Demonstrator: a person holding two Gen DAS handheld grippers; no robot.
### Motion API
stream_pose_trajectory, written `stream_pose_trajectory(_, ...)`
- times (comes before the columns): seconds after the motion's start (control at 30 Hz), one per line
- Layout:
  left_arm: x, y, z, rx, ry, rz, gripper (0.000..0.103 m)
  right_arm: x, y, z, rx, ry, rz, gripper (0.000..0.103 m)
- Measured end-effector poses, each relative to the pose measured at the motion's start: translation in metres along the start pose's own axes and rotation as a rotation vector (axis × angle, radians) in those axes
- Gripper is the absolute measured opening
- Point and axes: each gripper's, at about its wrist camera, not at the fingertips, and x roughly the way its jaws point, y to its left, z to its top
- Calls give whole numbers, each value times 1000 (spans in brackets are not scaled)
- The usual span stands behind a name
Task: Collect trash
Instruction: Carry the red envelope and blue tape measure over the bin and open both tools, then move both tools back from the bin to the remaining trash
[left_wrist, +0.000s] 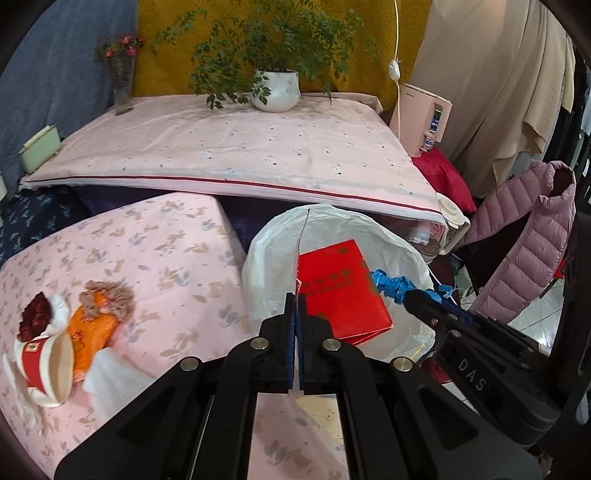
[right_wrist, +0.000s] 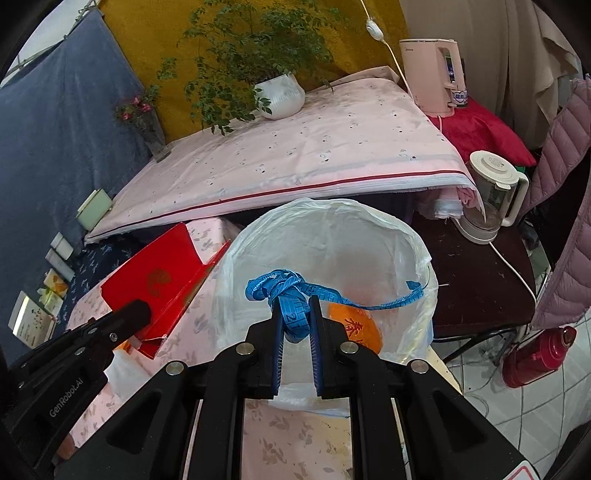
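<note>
My left gripper (left_wrist: 295, 300) is shut on the edge of a folded red card (left_wrist: 341, 291) and holds it over the mouth of a white bag-lined bin (left_wrist: 275, 254). In the right wrist view that card (right_wrist: 155, 277) hangs at the bin's left rim. My right gripper (right_wrist: 293, 308) is shut on a knotted blue tape measure (right_wrist: 286, 291) above the bag (right_wrist: 369, 225), and the tape's tail trails right over the rim. An orange wrapper (right_wrist: 356, 325) lies inside the bag. A paper cup (left_wrist: 48, 363), another orange wrapper (left_wrist: 92, 332) and tissue (left_wrist: 109, 373) lie on the pink floral table (left_wrist: 166, 258).
Behind the bin, a higher table under a pink cloth (left_wrist: 240, 147) carries a potted plant (left_wrist: 275, 90), a flower vase (left_wrist: 122, 86) and a pink water dispenser (left_wrist: 424, 114). To the right are a glass kettle (right_wrist: 491, 195), a pink quilted jacket (left_wrist: 528, 240) and a red flask (right_wrist: 539, 354) on the floor.
</note>
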Motion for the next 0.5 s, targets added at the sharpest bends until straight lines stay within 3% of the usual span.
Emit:
stream_pose_trajectory(0.1,12,4,5,-34,11,-36,8,10,-4,0,7,12,-12,13)
stream_pose_trajectory(0.2,17,7,7,-46,6,-15,40,19,-7,0,11,14,-33,19)
stream_pose_trajectory(0.23,16,7,7,-45,-2,-6,43,21,-7,0,13,16,-42,27)
stream_pose_trajectory(0.33,16,10,5,-31,-10,28,45,22,-7,0,16,9,-49,36)
stream_pose_trajectory(0.5,13,21,0,-49,-9,56,45,20,1,-2,4,6,-46,40)
